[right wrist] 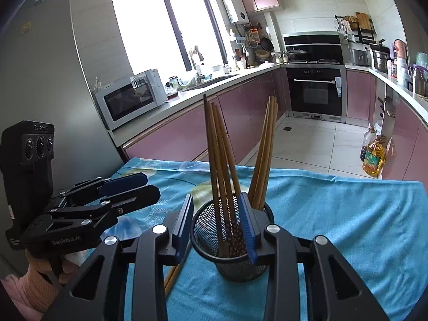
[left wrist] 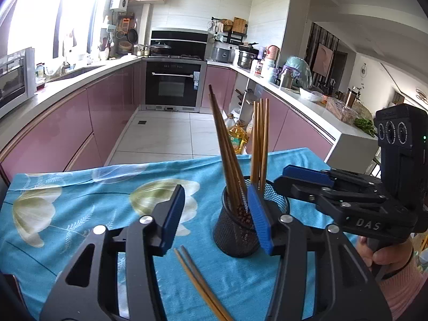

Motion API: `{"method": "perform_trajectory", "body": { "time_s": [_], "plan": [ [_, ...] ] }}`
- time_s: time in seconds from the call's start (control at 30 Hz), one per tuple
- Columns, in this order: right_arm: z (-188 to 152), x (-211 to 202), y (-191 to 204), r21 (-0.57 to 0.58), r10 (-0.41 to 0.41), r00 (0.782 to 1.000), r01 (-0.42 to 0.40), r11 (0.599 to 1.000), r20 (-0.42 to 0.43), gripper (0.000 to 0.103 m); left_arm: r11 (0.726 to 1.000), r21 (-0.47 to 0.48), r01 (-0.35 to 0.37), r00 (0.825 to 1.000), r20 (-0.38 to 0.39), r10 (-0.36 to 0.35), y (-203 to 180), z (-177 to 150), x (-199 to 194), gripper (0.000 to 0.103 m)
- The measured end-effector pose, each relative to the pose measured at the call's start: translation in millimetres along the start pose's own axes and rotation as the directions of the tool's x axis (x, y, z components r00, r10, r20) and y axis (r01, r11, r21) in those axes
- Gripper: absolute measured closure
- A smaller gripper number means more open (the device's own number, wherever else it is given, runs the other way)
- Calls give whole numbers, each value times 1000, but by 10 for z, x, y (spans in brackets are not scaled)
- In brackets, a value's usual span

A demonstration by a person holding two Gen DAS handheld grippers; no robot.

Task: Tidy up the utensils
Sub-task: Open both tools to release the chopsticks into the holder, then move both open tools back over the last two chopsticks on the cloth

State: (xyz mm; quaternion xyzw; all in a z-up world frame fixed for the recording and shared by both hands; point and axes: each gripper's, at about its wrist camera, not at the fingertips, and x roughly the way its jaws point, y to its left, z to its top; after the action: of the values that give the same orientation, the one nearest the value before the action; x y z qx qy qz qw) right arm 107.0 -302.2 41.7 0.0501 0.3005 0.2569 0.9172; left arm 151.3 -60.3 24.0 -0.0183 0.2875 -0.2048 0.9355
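- Right now my left tongs (left wrist: 216, 216) stand open, nothing pressed between the blue pads; two loose chopsticks (left wrist: 199, 281) lie flat on the blue flowered cloth (left wrist: 67, 214) just below them.
- My right tongs (right wrist: 218, 226) are open as well, their jaws either side of the near rim of the black mesh cup (right wrist: 232, 243), one pad outside it and one over its mouth, gripping nothing.
- That cup stands upright on the cloth with two bunches of brown chopsticks (right wrist: 222, 165) in it, one leaning left, one right.
- Each tong shows in the other's view, held by a hand (left wrist: 385, 251) in a pink sleeve.
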Motion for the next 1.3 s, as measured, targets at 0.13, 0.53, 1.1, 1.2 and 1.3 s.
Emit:
{"method": "perform_trajectory", "body": {
  "time_s": [0.13,0.53,1.1,1.2,1.3],
  "plan": [
    [-180,-108,149,-38,48,999,-48,998,-11,57,999,-15,-34,999,12,35,128,-212,-188,43],
    [-904,202,364,-31,53,979,-60,998,-196,48,995,-15,-99,980,-173,95,289,-1112,-123,39],
    [-1157,267,312,19,35,969,-31,999,-245,43,993,44,-112,951,-287,119,53,-1467,127,38],
    [-1167,277,315,16,37,968,-34,999,-249,43,993,44,-110,950,-290,118,54,-1476,128,38],
    [-1177,289,322,15,39,967,-37,999,-252,43,993,42,-108,949,-295,116,66,-1488,116,39]
  ]
}}
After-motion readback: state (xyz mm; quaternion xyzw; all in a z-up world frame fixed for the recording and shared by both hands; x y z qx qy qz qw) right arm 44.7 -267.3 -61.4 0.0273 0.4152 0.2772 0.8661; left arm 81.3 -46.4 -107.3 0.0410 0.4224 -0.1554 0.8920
